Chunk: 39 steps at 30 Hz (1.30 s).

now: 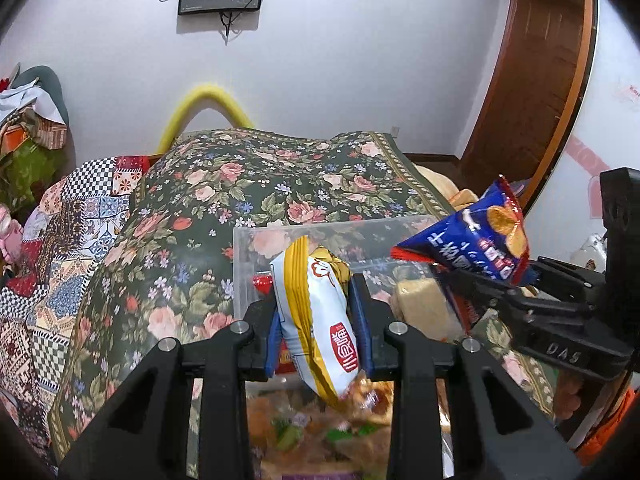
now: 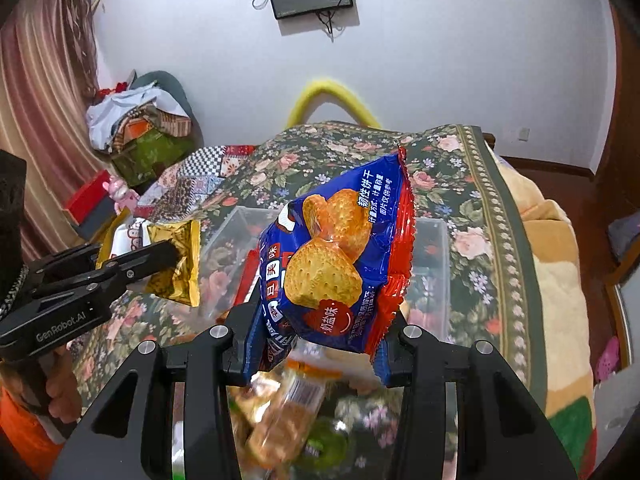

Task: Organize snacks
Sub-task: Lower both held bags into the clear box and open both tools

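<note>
Both snacks look light, crinkly and crushable: left claw (image 1: 320, 316) pinches the white-and-yellow packet (image 1: 316, 320) mid-body; right claw (image 2: 316, 344) pinches the blue biscuit bag (image 2: 336, 264) at its lower seam, clear bin (image 1: 320, 232) at 12 o'clock.

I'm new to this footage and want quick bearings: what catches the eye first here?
Two snack packets held up: a blue biscuit packet in the right claw, a white and yellow packet in the left claw. Behind them a clear plastic box sits on a floral bedspread.

A white-and-yellow snack packet (image 1: 316, 320) is showing red lettering; a blue packet (image 2: 336, 276) is showing golden biscuits and red edges; the bedspread (image 1: 248, 184) is displaying pink roses on dark green.
</note>
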Tool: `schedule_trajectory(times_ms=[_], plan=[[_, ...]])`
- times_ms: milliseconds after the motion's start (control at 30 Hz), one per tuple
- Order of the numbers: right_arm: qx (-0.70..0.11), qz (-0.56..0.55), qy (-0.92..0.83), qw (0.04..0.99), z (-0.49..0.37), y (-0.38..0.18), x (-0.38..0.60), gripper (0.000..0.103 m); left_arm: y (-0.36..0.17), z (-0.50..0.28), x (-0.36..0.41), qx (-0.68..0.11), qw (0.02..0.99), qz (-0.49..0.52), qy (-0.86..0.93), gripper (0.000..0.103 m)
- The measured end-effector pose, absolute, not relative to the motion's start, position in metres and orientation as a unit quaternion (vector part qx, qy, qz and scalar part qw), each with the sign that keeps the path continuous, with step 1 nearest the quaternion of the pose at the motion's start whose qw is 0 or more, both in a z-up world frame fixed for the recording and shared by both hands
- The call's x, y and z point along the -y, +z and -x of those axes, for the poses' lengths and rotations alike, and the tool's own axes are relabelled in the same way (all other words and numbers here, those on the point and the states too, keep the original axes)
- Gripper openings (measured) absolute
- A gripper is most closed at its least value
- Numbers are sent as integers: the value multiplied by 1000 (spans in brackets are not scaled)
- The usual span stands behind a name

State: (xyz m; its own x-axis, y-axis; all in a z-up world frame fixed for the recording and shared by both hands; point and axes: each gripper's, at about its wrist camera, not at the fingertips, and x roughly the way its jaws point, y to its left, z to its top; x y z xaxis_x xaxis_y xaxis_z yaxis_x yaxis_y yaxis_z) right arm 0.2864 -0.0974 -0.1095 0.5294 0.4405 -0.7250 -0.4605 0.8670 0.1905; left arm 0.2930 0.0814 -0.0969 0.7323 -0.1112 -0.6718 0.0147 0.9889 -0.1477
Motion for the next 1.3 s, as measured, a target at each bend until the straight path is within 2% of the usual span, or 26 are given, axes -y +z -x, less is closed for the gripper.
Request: schedule_trajectory(times_ms=[467,767,1000,1067,1133,1300], plan=[[-478,33,252,841,-335,-151,77,40,-148,-354,-96,-434,896,85,-28,31],[-500,58,245,828,-348,-164,67,43,-162,-365,-87,-447,892,60,-24,31],[-493,70,232,835,-346,-156,71,53,-152,-360,-86,-443,895,53,-20,40],[-488,66,231,839,-344,-150,74,53,-145,-353,-86,-435,899,52,-21,49],[-479,66,232,844,-339,-141,78,54,-136,-345,-86,-426,903,50,-20,53],[-453,64,238,857,-319,-115,86,56,-115,-321,-88,-411,910,47,-23,56]])
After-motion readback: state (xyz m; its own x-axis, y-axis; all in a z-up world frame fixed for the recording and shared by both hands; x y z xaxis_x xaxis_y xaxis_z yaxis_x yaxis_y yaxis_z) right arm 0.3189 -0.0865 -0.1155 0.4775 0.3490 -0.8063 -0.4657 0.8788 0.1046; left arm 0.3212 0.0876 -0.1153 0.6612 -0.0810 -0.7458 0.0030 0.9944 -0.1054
